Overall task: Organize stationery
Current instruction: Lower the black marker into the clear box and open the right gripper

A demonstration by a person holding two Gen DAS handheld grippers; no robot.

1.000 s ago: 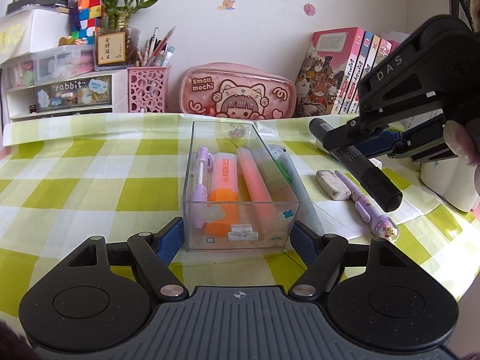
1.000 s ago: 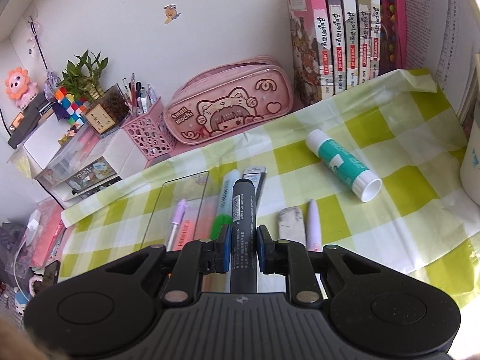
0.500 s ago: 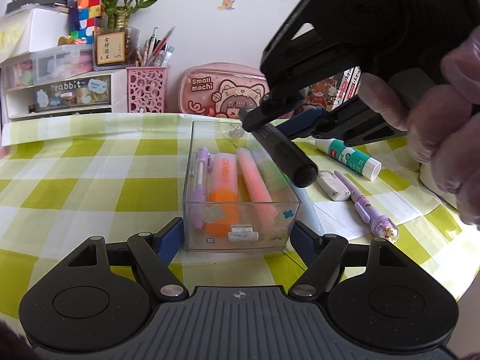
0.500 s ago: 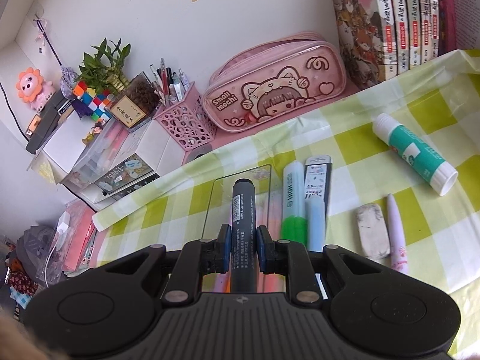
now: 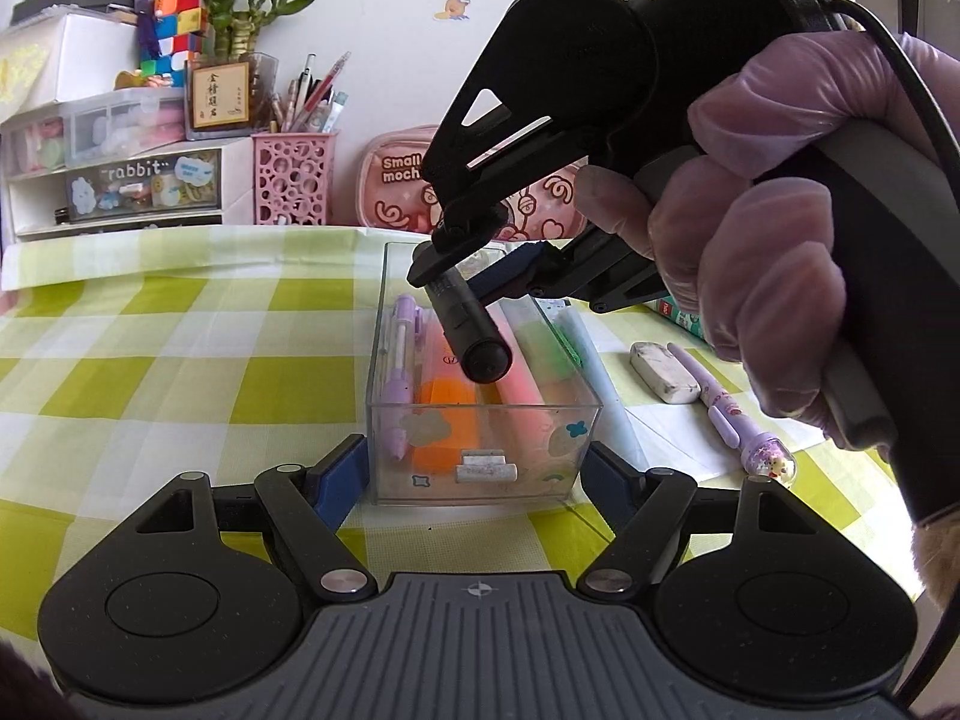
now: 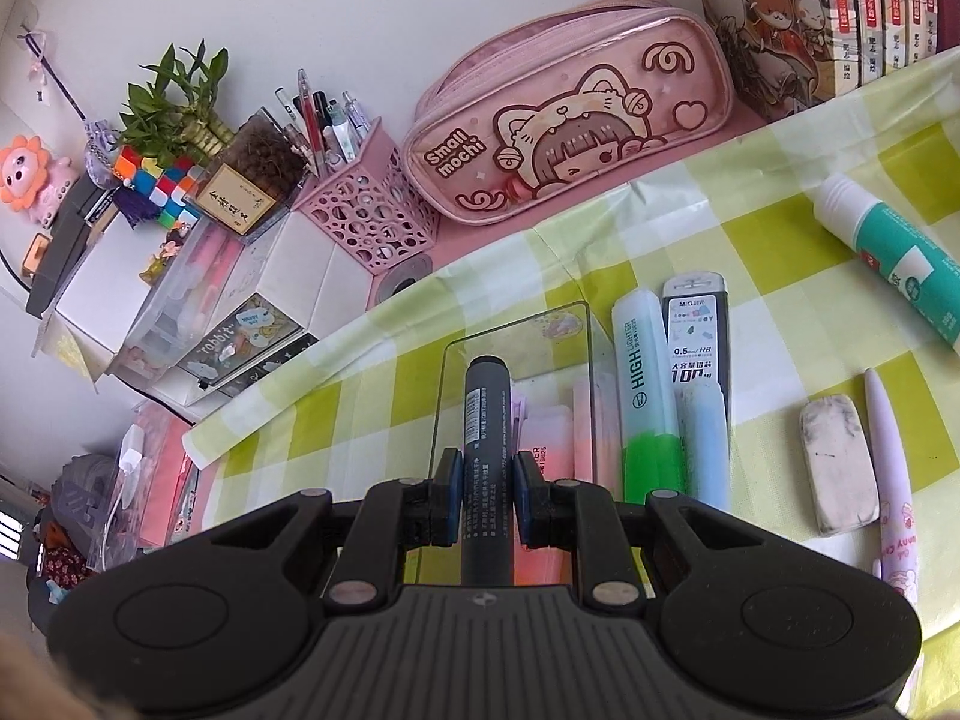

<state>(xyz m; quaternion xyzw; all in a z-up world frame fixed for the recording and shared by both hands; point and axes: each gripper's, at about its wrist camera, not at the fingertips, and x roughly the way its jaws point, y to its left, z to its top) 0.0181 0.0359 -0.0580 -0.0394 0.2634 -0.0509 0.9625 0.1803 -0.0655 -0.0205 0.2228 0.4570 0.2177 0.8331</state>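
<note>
Pinching black marker (image 6: 486, 456) btwn right gripper (image 6: 486, 501) jaws, over clear box (image 5: 483, 420); left gripper (image 5: 474, 474) jaws clamping box sides.

The pink pencil case (image 6: 570, 114) at the back edge of the bench reads "Small mochi". A drawer label (image 5: 141, 180) at the back left corner says "rabbit". The green highlighter (image 6: 645, 396) carries "HIGH LIGHTER". The lead refill box (image 6: 695, 333) beside it shows "M&G", "0.5mm/HB" and "100". The black marker (image 6: 487, 450) bears small print too fine to read.
</note>
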